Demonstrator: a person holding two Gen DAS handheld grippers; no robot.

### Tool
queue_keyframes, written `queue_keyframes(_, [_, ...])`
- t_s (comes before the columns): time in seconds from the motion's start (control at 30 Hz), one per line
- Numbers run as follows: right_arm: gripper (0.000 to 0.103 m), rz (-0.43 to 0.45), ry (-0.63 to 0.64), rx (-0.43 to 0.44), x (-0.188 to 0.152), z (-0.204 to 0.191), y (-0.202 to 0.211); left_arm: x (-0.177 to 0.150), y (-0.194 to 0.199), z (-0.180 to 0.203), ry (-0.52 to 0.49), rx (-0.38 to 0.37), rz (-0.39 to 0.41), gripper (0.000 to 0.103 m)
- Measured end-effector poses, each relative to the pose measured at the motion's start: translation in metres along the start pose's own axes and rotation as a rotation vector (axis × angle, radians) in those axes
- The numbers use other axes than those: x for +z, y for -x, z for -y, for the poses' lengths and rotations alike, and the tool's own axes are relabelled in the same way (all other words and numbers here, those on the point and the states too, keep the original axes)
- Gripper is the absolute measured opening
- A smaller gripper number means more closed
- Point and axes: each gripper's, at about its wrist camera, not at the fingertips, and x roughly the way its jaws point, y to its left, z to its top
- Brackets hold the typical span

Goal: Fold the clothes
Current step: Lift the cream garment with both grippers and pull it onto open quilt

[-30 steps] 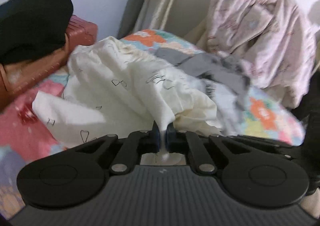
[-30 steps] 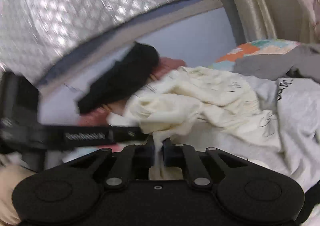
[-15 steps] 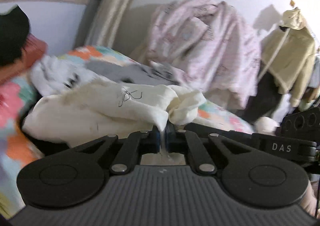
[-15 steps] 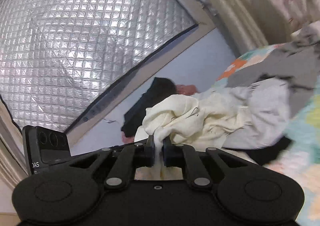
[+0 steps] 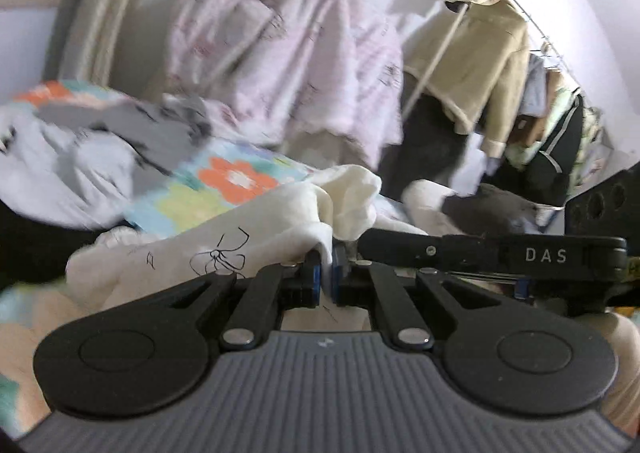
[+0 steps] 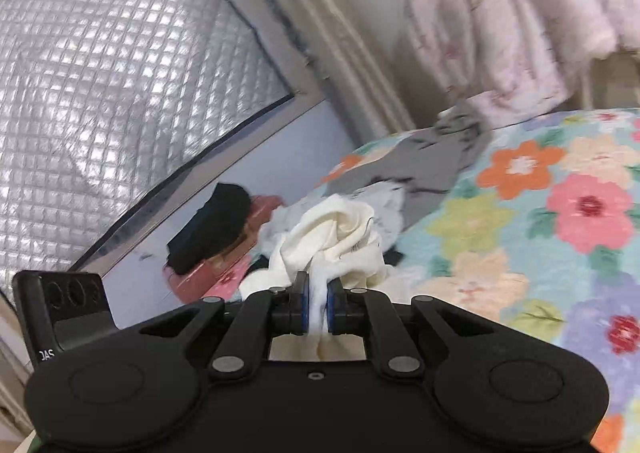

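A cream garment (image 5: 248,229) with small black line drawings hangs bunched between both grippers above the flowered bed. My left gripper (image 5: 326,273) is shut on a fold of it, and the cloth trails off to the left. In the right wrist view the same cream garment (image 6: 340,229) is crumpled into a ball just ahead of my right gripper (image 6: 317,307), whose blue pads pinch a thick strand of it. The right gripper's black body (image 5: 492,253) crosses the left wrist view just to the right of the left fingers.
The flowered bedspread (image 6: 560,221) lies below. Grey and white clothes (image 5: 92,149) are piled at its far end. A pink blanket (image 5: 288,65) drapes against the wall, and a beige jacket (image 5: 476,65) hangs on a rack. A black garment (image 6: 216,225) lies on a red case under the quilted silver window cover (image 6: 120,65).
Both grippers have lifted the cream garment off the pile and swung it away across the bed. The clothes heap now lies farther off, and the garment is bunched tighter between the grippers.
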Motion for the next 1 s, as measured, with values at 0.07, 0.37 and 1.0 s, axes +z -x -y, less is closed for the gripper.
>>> queue_keyframes(0.07, [0.011, 0.014, -0.007, -0.024, -0.004, 0.004, 0.013, -0.005, -0.002, 0.012, -0.009, -0.009, -0.007, 0.003])
queue_keyframes(0.37, [0.011, 0.106, 0.046, -0.146, 0.001, 0.016, 0.057, 0.001, -0.013, 0.049, -0.041, -0.057, 0.024, 0.006])
queue_keyframes(1.0, [0.009, 0.018, -0.09, -0.644, -0.015, 0.16, 0.057, -0.046, -0.038, 0.002, -0.107, 0.174, -0.162, 0.037])
